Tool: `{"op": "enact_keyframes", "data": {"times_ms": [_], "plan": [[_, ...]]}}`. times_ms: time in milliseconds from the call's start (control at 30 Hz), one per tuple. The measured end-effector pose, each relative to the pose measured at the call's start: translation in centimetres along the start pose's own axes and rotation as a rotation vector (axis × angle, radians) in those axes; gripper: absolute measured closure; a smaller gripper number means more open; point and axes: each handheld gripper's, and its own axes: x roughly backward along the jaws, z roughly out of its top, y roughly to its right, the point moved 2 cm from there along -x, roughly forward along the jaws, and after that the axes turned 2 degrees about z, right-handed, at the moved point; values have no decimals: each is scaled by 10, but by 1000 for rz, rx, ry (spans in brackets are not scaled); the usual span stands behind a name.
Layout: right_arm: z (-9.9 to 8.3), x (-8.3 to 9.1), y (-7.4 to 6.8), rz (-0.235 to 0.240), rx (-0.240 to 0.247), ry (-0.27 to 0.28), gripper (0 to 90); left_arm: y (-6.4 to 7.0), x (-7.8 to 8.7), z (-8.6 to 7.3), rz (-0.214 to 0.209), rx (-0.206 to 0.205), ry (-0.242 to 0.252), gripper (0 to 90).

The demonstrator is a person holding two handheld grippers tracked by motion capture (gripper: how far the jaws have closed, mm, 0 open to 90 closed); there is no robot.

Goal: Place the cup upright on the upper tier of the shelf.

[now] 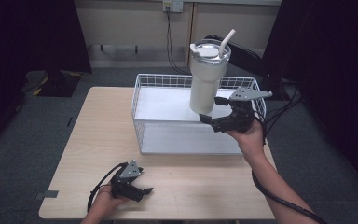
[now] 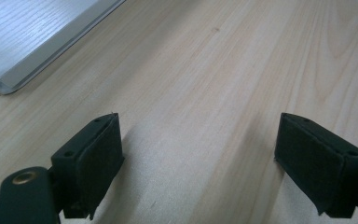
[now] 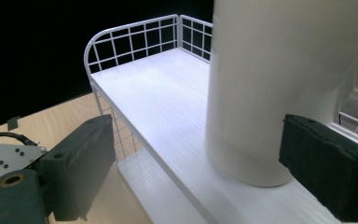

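A tall white tumbler (image 1: 206, 79) with a clear lid and a white straw stands upright on the raised back shelf of a white wire rack (image 1: 168, 77). My right gripper (image 1: 210, 110) is open at the tumbler's foot, one jaw on each side. In the right gripper view the tumbler (image 3: 279, 84) stands between the jaws, closer to the right one, and my right gripper (image 3: 200, 140) is not closed on it. My left gripper (image 1: 144, 182) rests open near the table's front left. In its own view, my left gripper (image 2: 198, 144) has only bare wood between the jaws.
The rack (image 3: 135, 32) sits at the back right of the light wooden table (image 1: 102, 130), with a lower front shelf (image 2: 28, 37). A black cable (image 1: 279, 200) trails from the right gripper. Dark curtains flank the table, and cables hang at the far wall.
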Motion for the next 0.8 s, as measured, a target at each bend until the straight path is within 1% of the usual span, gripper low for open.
{"op": "enact_keyframes", "data": {"times_ms": [67, 133, 333, 467, 533, 700, 800], "plan": [[-1, 0, -3, 13, 6, 0, 102, 0, 0, 0, 0, -1, 0, 144], [-1, 0, -5, 15, 6, -2, 102, 0, 0, 0, 0, -1, 0, 144], [-2, 2, -10, 29, 27, 2, 113, 0, 0, 0, -1, 1, 0, 144], [-6, 2, -14, 51, 27, -5, 114, 0, 0, 0, 0, -2, -3, 144], [-8, 2, -16, 52, 35, -10, 115, 0, 0, 0, 0, -3, -3, 144], [-12, 5, -20, 67, 33, 1, 117, 0, 0, 0, -1, 1, -1, 144], [-16, 6, -25, 87, 42, -2, 118, 0, 0, 0, 0, -3, -3, 144]]}}
